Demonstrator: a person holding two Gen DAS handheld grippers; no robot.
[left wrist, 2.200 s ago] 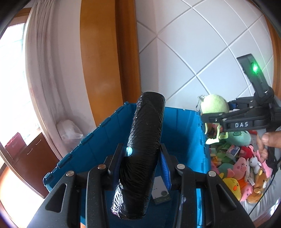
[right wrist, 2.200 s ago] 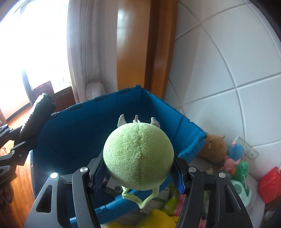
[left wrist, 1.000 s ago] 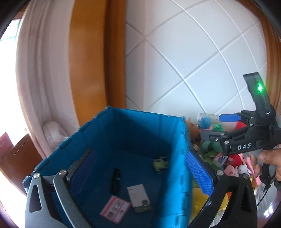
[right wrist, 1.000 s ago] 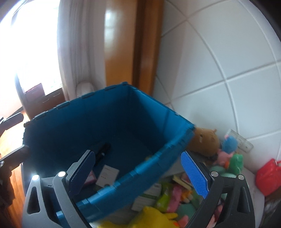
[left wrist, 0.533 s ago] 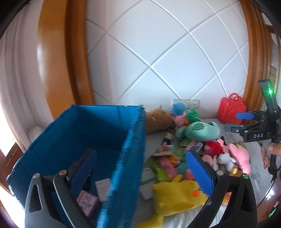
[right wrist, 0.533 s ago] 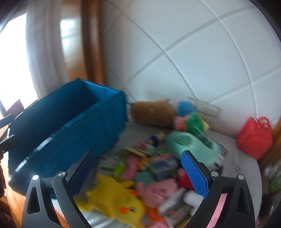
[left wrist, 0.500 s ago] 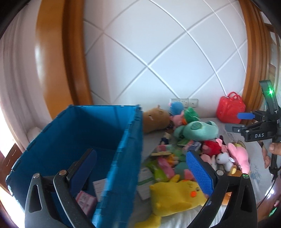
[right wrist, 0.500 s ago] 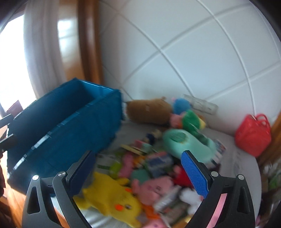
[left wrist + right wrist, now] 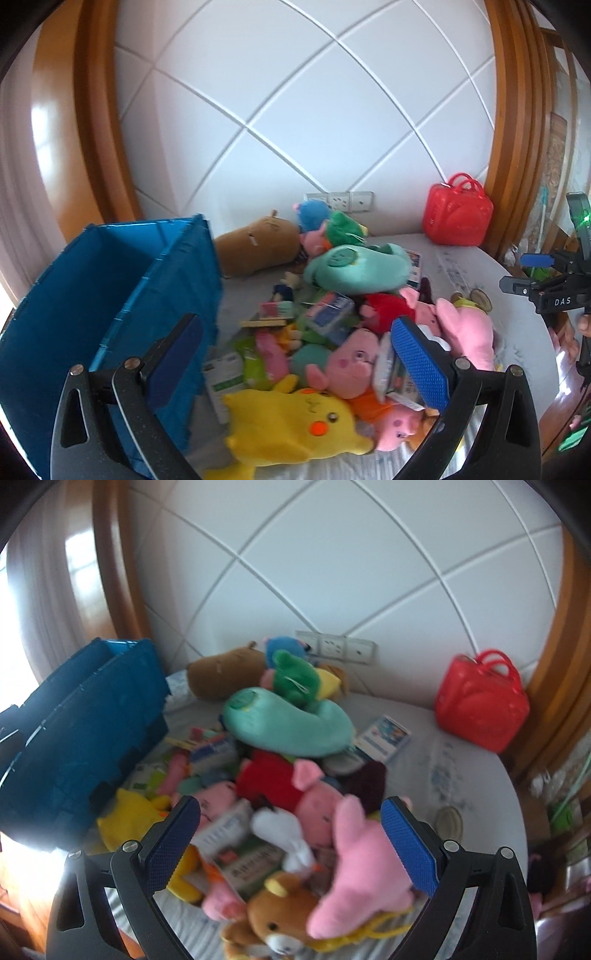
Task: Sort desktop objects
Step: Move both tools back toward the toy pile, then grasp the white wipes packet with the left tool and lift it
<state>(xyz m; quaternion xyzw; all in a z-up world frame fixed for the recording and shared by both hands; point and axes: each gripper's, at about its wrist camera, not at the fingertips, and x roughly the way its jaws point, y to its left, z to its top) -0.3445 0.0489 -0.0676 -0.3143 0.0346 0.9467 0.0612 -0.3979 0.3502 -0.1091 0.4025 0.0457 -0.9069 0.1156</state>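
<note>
Both grippers were held wide apart and empty. The left gripper (image 9: 295, 362) was poised above the toy pile (image 9: 354, 325) on the tabletop (image 9: 513, 295), the bin (image 9: 122, 295) just left. The right gripper (image 9: 291, 842) was poised over the pink plush (image 9: 365, 864).

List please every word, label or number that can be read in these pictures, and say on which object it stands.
"DAS": white letters on the black body of the right gripper, seen in the left wrist view.
Printed packets in the toy pile: text too small to read.
Blue-and-white card near the red bag: print blurred, unreadable.
</note>
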